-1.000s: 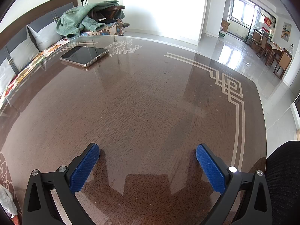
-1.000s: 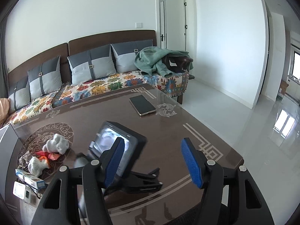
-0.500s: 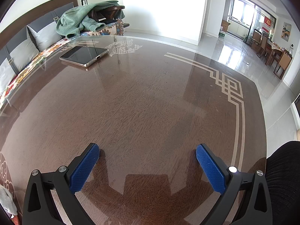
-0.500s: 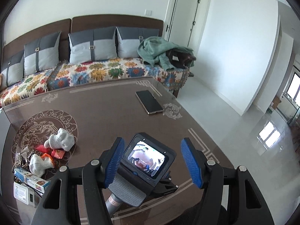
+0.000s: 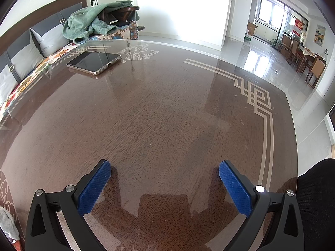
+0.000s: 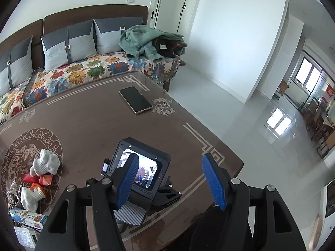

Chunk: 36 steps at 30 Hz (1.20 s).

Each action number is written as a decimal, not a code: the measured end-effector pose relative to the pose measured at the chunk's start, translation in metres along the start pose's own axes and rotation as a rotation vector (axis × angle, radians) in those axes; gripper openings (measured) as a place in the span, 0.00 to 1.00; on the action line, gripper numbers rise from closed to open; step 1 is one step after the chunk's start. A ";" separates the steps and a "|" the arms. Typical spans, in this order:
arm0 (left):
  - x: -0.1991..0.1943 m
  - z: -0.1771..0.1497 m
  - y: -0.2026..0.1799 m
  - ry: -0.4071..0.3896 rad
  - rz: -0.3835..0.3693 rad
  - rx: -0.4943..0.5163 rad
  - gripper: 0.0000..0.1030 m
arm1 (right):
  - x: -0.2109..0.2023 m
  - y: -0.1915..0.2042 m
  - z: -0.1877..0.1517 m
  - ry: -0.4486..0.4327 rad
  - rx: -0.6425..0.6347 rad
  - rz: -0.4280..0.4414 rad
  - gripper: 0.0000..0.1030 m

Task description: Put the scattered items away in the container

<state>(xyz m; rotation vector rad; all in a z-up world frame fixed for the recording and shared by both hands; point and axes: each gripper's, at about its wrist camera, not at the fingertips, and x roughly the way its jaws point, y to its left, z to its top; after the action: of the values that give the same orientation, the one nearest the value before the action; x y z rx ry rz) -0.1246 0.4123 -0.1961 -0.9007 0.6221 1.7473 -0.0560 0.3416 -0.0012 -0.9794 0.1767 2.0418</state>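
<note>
Since a second ago the right gripper point(image 6: 170, 172) rises, empty, fingers spread wide above the left gripper point(image 5: 164, 172), which rests unmoved, gaping and empty, on the table point(image 5: 167, 104).

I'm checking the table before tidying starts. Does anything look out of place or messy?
Yes. A loose heap sits at the table's left edge: two white socks, red wrappers, crinkled foil and small boxes, jumbled and overlapping. A phone lies alone near the far side. Nothing looks spilled or broken.
</note>
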 end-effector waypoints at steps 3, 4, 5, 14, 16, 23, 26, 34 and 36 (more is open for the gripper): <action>0.000 0.000 0.000 0.000 0.000 0.000 1.00 | -0.001 0.006 -0.003 0.001 -0.001 0.011 0.62; 0.000 -0.001 0.000 0.000 0.000 0.000 1.00 | -0.001 0.008 -0.004 0.001 0.000 0.016 0.62; 0.000 0.000 0.000 0.000 0.000 0.000 1.00 | -0.001 0.009 -0.004 0.000 0.003 0.022 0.62; 0.000 -0.001 0.000 0.000 0.000 0.000 1.00 | 0.009 0.011 -0.009 0.014 0.000 0.013 0.62; 0.000 0.000 0.000 0.000 0.000 0.000 1.00 | 0.009 0.010 -0.010 0.017 0.007 0.015 0.62; 0.000 -0.001 0.000 0.000 0.000 0.000 1.00 | 0.006 0.005 -0.011 -0.011 0.020 0.038 0.62; -0.001 0.000 -0.001 0.000 0.000 0.000 1.00 | 0.008 0.004 -0.014 -0.017 0.020 0.061 0.62; -0.001 -0.001 -0.001 0.000 0.000 0.000 1.00 | 0.001 -0.001 -0.019 -0.100 -0.026 0.127 0.62; -0.001 0.001 -0.001 0.000 0.000 0.000 1.00 | -0.002 -0.005 -0.020 -0.133 -0.032 0.144 0.62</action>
<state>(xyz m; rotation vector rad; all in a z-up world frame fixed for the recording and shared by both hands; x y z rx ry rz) -0.1240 0.4125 -0.1951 -0.9006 0.6221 1.7472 -0.0402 0.3349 -0.0124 -0.8684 0.1483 2.2396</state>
